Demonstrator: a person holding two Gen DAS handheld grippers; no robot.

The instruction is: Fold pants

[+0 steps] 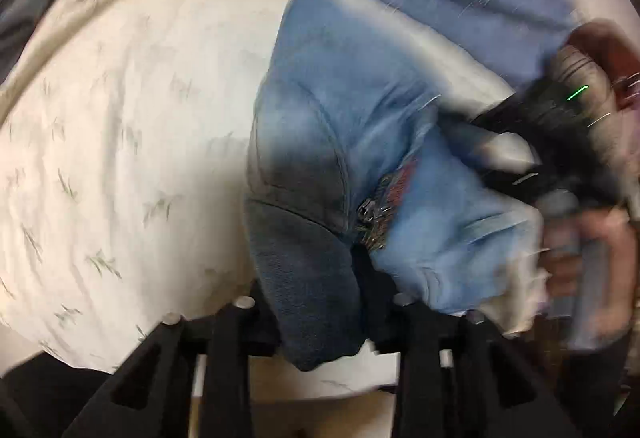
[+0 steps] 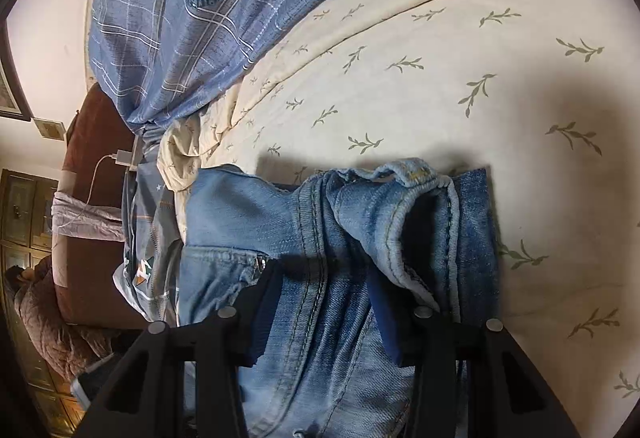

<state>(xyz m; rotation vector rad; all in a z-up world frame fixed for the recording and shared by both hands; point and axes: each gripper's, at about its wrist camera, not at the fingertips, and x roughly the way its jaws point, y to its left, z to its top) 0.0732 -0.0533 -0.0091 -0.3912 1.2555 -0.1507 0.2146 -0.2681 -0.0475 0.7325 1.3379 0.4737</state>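
Both grippers are gripping the jeans (image 2: 320, 238), which are lying bunched on the sheet (image 2: 440, 78) of a bed. The right gripper (image 2: 320, 302) is pinching a thick fold of denim; the left gripper (image 1: 320, 302), blurred, seems to be pinching the waist near the zipper (image 1: 370, 222). Judging by this, a fold is starting; next, both should lift together and lay the cloth flat.
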